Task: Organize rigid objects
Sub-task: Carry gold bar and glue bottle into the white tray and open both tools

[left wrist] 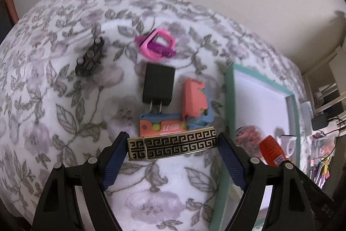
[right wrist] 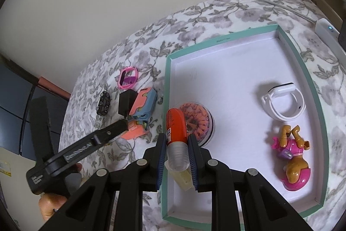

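Your left hand-held gripper (left wrist: pixel 173 142) is pinching a gold-and-black key-pattern bar (left wrist: pixel 172 145) by its two ends, its blue pads (left wrist: pixel 115 157) spread wide and pressing on them; the bar is lying level across the gap, raised above the floral blanket (left wrist: pixel 54 101).

Your right hand-held gripper (right wrist: pixel 177 153) is pressing together on an orange tube (right wrist: pixel 176 129) with a clear ribbed cap, gripping at the cap end; the tube is pointing away from you over the near left corner of the teal-rimmed box (right wrist: pixel 167 83). A pale yellow piece (right wrist: pixel 183 180) is showing just below the cap, between the pads.

Inside the box, a round container of orange pieces (right wrist: pixel 197 120) is sitting just behind the tube, a white watch band (right wrist: pixel 284 102) is lying toward the far right, and a pink-and-brown toy dog (right wrist: pixel 292 157) is lying on its side nearer to you.

On the blanket left of the box, an orange-and-blue toy (left wrist: pixel 183 114) is lying just beyond the bar, a black plug adapter (left wrist: pixel 159 83) is touching it with its prongs, a pink band (left wrist: pixel 157 44) is lying farther off, and a small black toy car (left wrist: pixel 89 57) is lying well to the left.

In the right wrist view, your left hand (right wrist: pixel 52 205) is gripping the handle of its tool.
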Motion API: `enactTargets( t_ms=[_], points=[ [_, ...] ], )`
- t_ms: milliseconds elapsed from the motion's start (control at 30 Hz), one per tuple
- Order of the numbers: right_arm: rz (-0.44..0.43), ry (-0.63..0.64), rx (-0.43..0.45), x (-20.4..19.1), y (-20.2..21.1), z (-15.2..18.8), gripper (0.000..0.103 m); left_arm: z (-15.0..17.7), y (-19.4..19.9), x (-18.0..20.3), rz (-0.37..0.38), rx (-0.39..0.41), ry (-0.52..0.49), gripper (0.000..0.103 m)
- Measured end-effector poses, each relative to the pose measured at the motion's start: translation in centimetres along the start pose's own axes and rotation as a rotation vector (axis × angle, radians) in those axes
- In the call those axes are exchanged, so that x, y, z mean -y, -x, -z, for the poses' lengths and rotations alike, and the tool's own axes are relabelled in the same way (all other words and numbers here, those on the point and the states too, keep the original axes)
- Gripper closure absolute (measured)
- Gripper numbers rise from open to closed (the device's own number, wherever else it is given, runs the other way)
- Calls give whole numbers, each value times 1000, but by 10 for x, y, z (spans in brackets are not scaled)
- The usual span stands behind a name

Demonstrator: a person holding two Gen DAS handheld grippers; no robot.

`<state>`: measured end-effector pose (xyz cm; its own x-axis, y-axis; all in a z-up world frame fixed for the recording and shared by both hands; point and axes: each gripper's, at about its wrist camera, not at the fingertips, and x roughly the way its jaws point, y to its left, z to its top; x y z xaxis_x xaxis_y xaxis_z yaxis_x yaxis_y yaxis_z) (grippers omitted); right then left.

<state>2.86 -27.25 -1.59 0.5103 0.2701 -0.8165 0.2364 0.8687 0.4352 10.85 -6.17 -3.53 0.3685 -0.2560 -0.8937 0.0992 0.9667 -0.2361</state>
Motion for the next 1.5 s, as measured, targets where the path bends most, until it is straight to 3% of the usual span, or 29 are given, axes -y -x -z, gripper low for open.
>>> enactTargets(
  t_ms=[200, 300, 567, 867, 1100, 1500],
  points=[
    [33, -54, 58, 22, 17, -6, 81, 0, 25, 27, 58, 74, -66, 19],
    [101, -58, 83, 33, 25, -9, 81, 6, 28, 45, 103, 75, -106, 19],
    [168, -112, 128, 64, 45, -11, 81, 23, 27, 93, 151, 63, -221, 19],
    [189, -160, 114, 85, 47, -9, 81, 58, 11, 147, 110, 35, -408, 19],
    [142, -121, 63, 75, 37, -5, 81, 68, 0, 156, 77, 20, -456, 19],
    [166, -97, -49, 76, 8, 3, 81, 74, -15, 157, 41, -15, -486, 19]
  ],
)
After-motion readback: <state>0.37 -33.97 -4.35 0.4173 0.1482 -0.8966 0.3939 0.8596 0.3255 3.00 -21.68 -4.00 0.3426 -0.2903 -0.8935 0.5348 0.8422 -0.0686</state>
